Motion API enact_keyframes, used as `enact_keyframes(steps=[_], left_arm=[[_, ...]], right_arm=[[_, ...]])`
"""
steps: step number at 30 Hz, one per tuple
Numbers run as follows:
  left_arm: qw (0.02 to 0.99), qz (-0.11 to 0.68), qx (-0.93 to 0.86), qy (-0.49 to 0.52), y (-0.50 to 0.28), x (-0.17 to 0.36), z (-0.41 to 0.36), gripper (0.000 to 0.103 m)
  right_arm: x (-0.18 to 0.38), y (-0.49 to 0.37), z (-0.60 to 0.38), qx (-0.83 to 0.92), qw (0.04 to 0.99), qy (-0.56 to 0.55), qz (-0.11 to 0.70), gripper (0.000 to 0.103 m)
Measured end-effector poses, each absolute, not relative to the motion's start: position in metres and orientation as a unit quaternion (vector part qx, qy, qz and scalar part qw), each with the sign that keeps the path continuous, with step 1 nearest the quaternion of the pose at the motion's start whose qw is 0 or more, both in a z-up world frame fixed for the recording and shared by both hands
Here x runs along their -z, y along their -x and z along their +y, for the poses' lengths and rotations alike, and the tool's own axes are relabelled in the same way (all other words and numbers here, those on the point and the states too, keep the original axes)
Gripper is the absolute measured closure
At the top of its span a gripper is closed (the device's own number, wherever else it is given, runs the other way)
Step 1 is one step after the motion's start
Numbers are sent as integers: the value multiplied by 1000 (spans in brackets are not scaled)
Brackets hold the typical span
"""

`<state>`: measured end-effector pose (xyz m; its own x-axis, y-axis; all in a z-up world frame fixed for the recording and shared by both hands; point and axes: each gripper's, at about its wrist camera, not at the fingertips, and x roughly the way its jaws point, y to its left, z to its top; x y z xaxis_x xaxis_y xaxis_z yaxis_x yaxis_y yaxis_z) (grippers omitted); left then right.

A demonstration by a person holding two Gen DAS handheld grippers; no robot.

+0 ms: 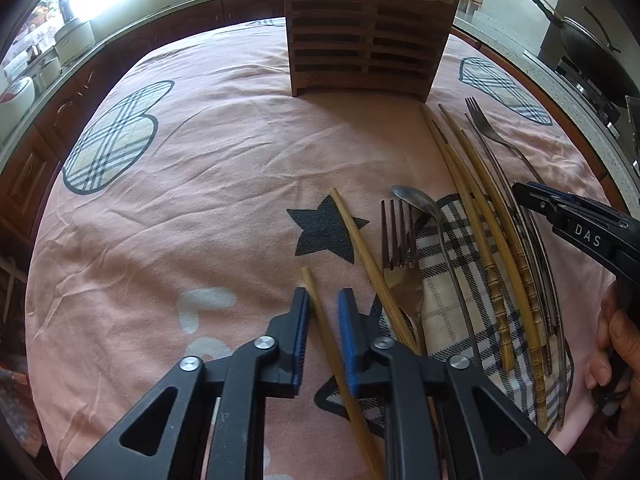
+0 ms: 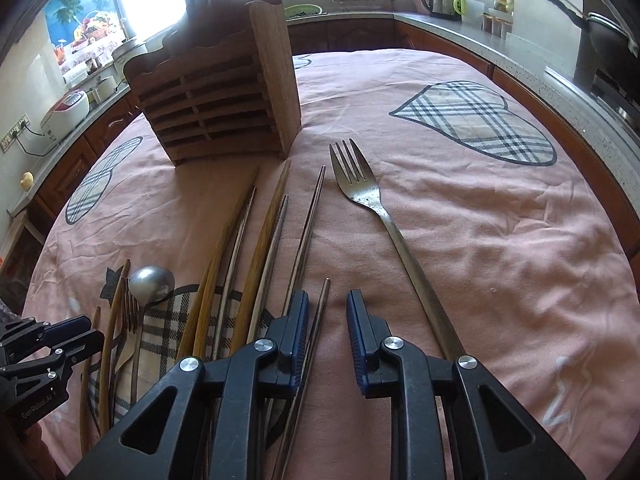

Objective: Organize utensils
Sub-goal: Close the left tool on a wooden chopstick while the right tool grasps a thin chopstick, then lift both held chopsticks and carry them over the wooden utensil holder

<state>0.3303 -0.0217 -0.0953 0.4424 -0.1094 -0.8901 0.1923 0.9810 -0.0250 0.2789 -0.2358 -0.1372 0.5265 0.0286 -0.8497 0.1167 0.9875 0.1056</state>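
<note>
A slatted wooden utensil holder (image 1: 368, 36) stands at the far side of the pink cloth; it also shows in the right wrist view (image 2: 224, 100). My left gripper (image 1: 323, 300) is open, its fingers straddling a bamboo chopstick (image 1: 320, 312) lying on the cloth. Right of it lie another chopstick (image 1: 360, 240), a fork (image 1: 398, 236), a spoon (image 1: 416, 200) and a bundle of chopsticks (image 1: 480, 208). My right gripper (image 2: 328, 304) is open over a dark metal chopstick (image 2: 320, 316), beside a long fork (image 2: 360, 184). Each gripper shows in the other's view: the right (image 1: 520, 192), the left (image 2: 90, 330).
The pink tablecloth (image 1: 200, 184) has plaid heart patches and a dark star (image 1: 324, 232). Kitchen counters ring the table, with a wok (image 1: 592, 44) on the stove at the right and rice cookers (image 2: 68, 112) at the left. A hand (image 1: 616, 336) grips the right tool.
</note>
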Motion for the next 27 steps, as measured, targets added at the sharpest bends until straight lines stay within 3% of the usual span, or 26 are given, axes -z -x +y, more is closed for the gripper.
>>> enact_keyframes(steps=[4,6,13,27], left_arm=[[854,510,94,-42,-330,97,-26,97],[854,510,95,-32,-329,97,-23,99],[853,507,117,26,-324,80,2,100],[888,431,146,63,-287,-3,35,100]], right_arm=[[138,-279,-230,24,876,-54,479,87],[138,-278,-230,21,877,-57,477,96],[124,-270,-237,-12,880,-108,463,99],[42,-252,-234,-62,912,-130,385,99]])
